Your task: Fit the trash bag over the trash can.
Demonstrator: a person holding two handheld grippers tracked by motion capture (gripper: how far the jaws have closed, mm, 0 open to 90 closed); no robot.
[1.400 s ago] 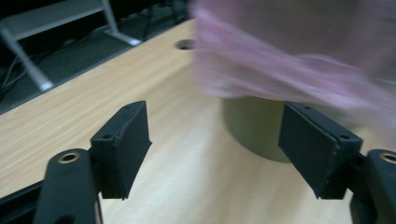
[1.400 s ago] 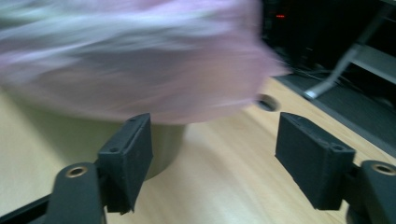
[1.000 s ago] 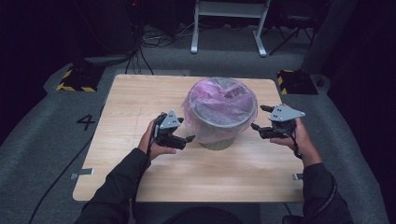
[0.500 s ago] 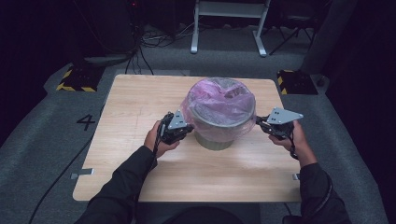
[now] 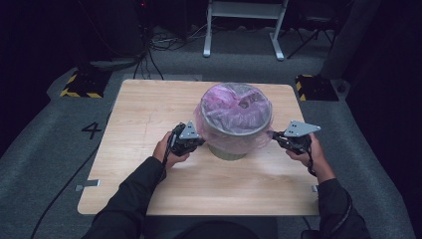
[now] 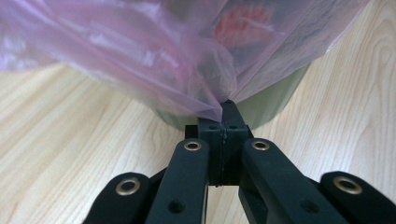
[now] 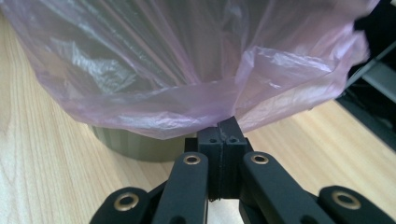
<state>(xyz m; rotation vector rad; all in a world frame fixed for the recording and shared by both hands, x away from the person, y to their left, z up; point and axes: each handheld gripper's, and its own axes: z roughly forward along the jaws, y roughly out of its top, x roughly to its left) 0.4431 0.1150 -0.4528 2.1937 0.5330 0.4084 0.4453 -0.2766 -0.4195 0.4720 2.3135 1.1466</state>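
A grey-green bin [image 5: 230, 151] stands in the middle of the wooden table [image 5: 144, 109]. It is lined with a thin pink plastic bag [image 5: 234, 112] that hangs over the rim. My left gripper [image 5: 201, 142] is at the bin's left side, shut on the bag's hanging edge. In the left gripper view the left gripper [image 6: 223, 109] pinches a gathered fold of the bag [image 6: 163, 56] in front of the bin [image 6: 275, 102]. My right gripper [image 5: 274, 135] is shut on the bag's right edge. In the right gripper view the right gripper [image 7: 227, 126] grips the bag's hem [image 7: 163, 107] above the bin's wall [image 7: 130, 142].
The bag holds crumpled contents with a dark printed scrap [image 5: 247, 101] near the top. A white frame stand [image 5: 244, 25] and cables [image 5: 164, 42] lie on the floor beyond the table. Yellow-black blocks [image 5: 79, 87] sit by the far corners.
Both grippers have moved in and down to the bin's sides. Their jaws have gone from apart to closed on the bag's hanging edge.
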